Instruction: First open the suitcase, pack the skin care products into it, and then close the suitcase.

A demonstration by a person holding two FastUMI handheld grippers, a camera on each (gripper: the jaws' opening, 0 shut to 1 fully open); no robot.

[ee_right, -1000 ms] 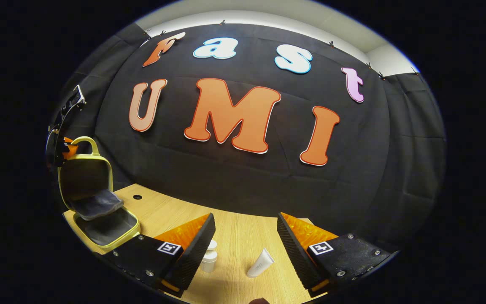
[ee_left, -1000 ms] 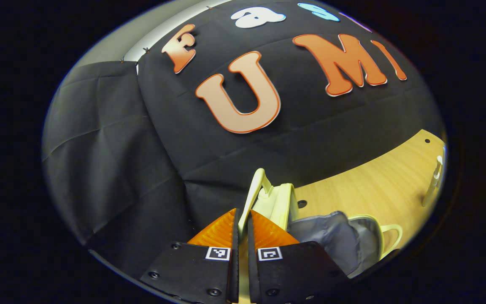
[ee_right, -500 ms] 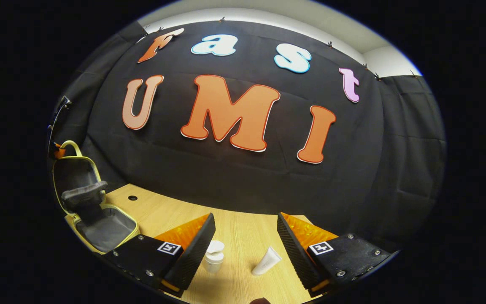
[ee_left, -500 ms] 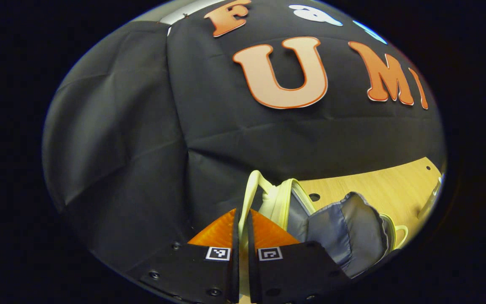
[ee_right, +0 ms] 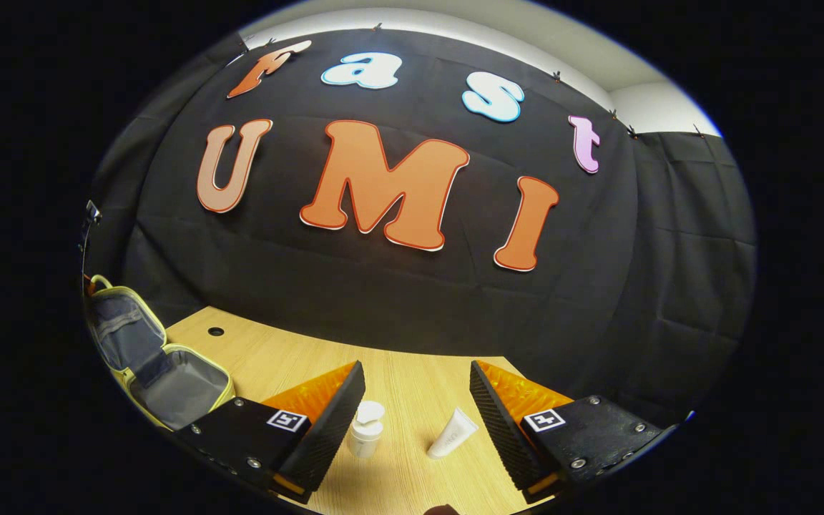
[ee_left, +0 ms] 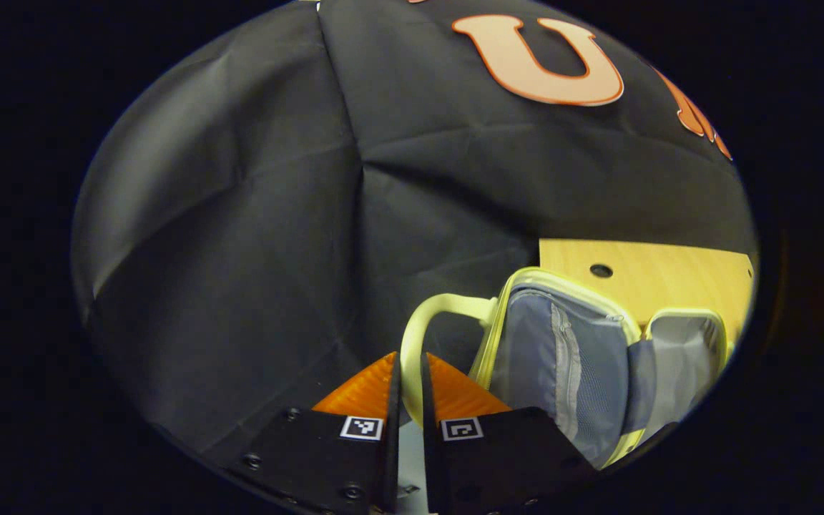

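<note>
Wood table (ee_right: 412, 372): suitcase (ee_left: 562, 357) open, grey lining, yellow trim.

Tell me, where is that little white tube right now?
In the right gripper view, the white tube lies on the wooden table between the open right gripper's fingers, just right of the small white bottle.

In the right gripper view the suitcase (ee_right: 162, 365) lies open on the worktop (ee_right: 297, 357) at far left, lid raised behind its base. A bottle (ee_right: 367, 429) and a tube (ee_right: 453, 433) sit near each other well to its right, bottle left of tube.
</note>
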